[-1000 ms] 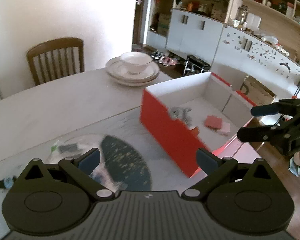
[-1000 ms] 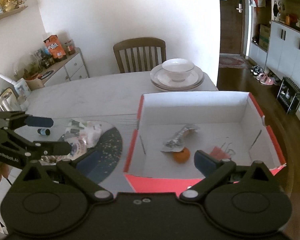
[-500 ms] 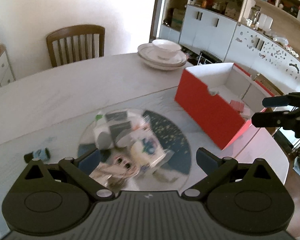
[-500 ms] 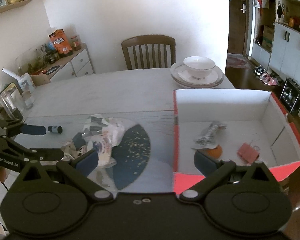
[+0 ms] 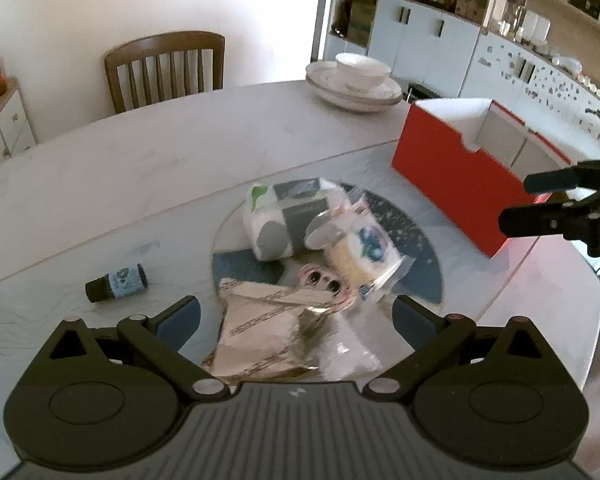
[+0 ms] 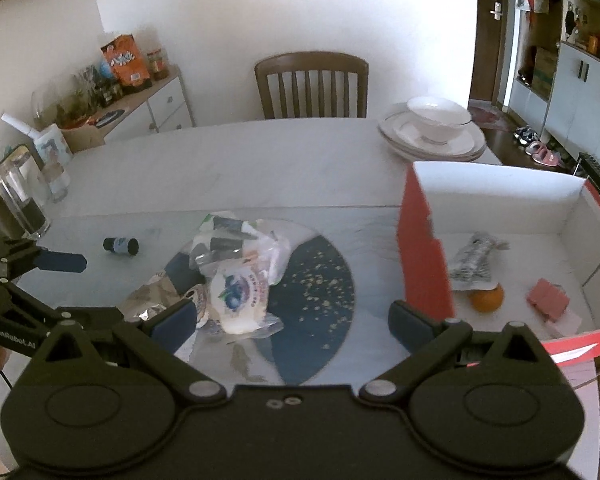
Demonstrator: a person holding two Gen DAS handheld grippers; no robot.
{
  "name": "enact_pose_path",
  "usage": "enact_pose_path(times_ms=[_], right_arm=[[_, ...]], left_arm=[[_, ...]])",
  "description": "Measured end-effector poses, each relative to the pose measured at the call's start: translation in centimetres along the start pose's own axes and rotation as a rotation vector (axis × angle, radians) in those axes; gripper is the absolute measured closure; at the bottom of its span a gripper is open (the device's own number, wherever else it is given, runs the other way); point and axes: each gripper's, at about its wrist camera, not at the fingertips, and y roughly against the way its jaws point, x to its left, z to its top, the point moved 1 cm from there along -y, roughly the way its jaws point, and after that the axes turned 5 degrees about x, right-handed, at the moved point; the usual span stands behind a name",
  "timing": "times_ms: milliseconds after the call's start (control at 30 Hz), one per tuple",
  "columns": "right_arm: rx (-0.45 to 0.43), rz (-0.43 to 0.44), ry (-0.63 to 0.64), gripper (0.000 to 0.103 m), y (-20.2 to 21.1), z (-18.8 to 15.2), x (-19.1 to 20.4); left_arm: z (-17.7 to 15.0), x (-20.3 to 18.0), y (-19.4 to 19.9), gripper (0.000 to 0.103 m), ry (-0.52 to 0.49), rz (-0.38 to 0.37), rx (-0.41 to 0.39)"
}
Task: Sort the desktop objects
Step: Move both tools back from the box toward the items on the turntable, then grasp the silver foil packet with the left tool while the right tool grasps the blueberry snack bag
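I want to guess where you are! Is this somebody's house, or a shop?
Most likely a home dining room. A wooden chair stands at a big table with stacked plates and a bowl on it, and shoes lie on the floor by the cupboards.

Both wrist views look down from near over the table (image 5: 148,168), sharing the red box (image 6: 422,264).

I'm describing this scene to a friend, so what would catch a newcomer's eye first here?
Probably the bright red cardboard box with a white inside on the right of the pale marble table, holding an orange fruit. Next, the heap of crinkly plastic snack packets on the round dark blue mat at the centre, with a small dark bottle lying alone to its left.
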Motion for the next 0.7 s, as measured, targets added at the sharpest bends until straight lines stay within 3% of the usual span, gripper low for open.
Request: enact_pose_path(times_ms=[167, 700], right_arm=[[0.019, -0.012, 0.012, 0.001, -1.7, 0.1, 1.3], [0.078, -0.060, -0.048, 0.003, -8.1, 0.9, 3.2]], left_arm=[[-0.4, 1.2, -1.6, 0.000, -0.025, 0.020, 0.035], [-0.3, 3.9, -6.4, 0.000, -0.025, -0.017, 0.140]])
